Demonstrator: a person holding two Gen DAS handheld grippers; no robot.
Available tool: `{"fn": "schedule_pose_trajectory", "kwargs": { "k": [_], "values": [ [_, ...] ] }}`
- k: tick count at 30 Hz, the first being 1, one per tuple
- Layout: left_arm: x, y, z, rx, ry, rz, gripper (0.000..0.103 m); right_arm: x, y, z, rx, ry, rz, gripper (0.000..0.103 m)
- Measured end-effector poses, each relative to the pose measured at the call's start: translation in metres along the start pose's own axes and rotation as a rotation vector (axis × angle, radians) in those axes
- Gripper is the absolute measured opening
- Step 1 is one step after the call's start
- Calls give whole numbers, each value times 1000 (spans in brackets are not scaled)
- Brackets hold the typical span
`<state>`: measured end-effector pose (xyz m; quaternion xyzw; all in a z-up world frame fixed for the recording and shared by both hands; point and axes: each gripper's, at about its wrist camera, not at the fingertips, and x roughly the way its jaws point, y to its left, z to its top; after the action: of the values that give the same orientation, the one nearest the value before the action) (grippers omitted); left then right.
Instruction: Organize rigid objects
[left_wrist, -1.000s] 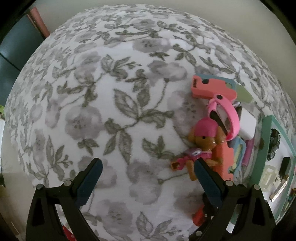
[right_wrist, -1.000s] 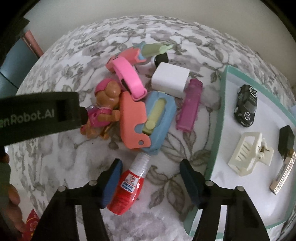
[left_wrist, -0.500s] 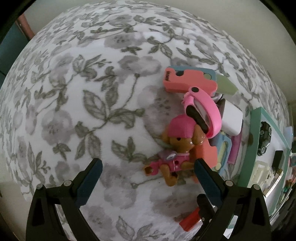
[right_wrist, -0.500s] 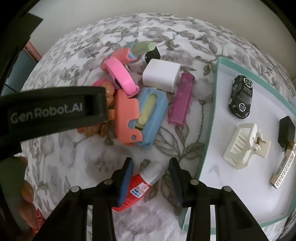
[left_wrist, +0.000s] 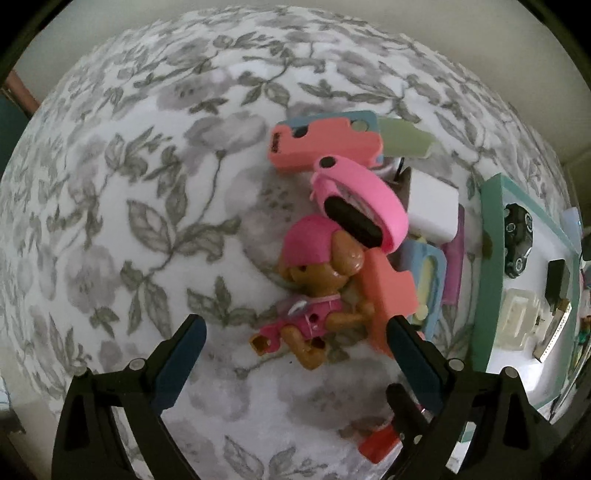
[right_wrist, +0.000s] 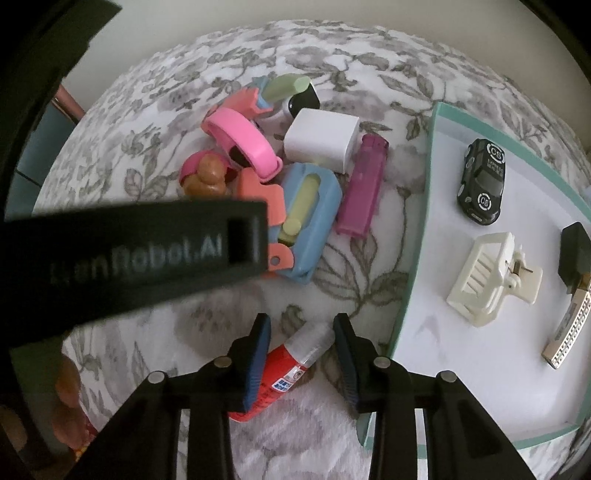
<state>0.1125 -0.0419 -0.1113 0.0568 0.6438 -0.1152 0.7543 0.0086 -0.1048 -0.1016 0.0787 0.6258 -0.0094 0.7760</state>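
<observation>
A toy dog (left_wrist: 314, 291) in a pink cap lies on the floral cloth, at the near edge of a pile of small objects. My left gripper (left_wrist: 293, 330) stands open just in front of the toy dog, one finger to each side and neither touching it. A red glue bottle (right_wrist: 291, 365) with a clear cap lies on the cloth. My right gripper (right_wrist: 301, 326) straddles its cap end with the jaws half closed, a gap showing on the left side. The left gripper's black body (right_wrist: 136, 251) crosses the right wrist view and hides most of the toy dog (right_wrist: 205, 177).
The pile holds a pink wristband (right_wrist: 243, 147), a white charger (right_wrist: 321, 138), a purple lighter (right_wrist: 364, 184) and a blue and coral cutter (right_wrist: 310, 210). To the right, a teal-rimmed tray (right_wrist: 424, 184) carries a toy car (right_wrist: 482, 181), a cream hair clip (right_wrist: 487, 280) and other small items.
My left gripper has moved in toward the toy dog, which now sits between its fingers. My right gripper has come down over the glue bottle and narrowed its jaws.
</observation>
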Motion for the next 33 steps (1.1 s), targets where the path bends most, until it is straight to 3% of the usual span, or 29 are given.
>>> {"fn": "schedule_pose_trajectory", "kwargs": {
  "k": [7,14,18,19,33],
  "values": [
    [-3,-16,15,40,-47,0,86,1,4,-2,4,8,11,37],
    [-4,-21,15,52,-43,-40,75,-1,0,-1,11,9,30,37],
    [-5,-17,14,48,-33,-44,66,0,1,0,7,9,27,37],
    [-5,-14,12,46,-30,-38,60,0,1,0,7,9,27,37],
    [2,-3,-8,54,-7,-2,59,1,2,0,-3,8,23,39]
  ]
}}
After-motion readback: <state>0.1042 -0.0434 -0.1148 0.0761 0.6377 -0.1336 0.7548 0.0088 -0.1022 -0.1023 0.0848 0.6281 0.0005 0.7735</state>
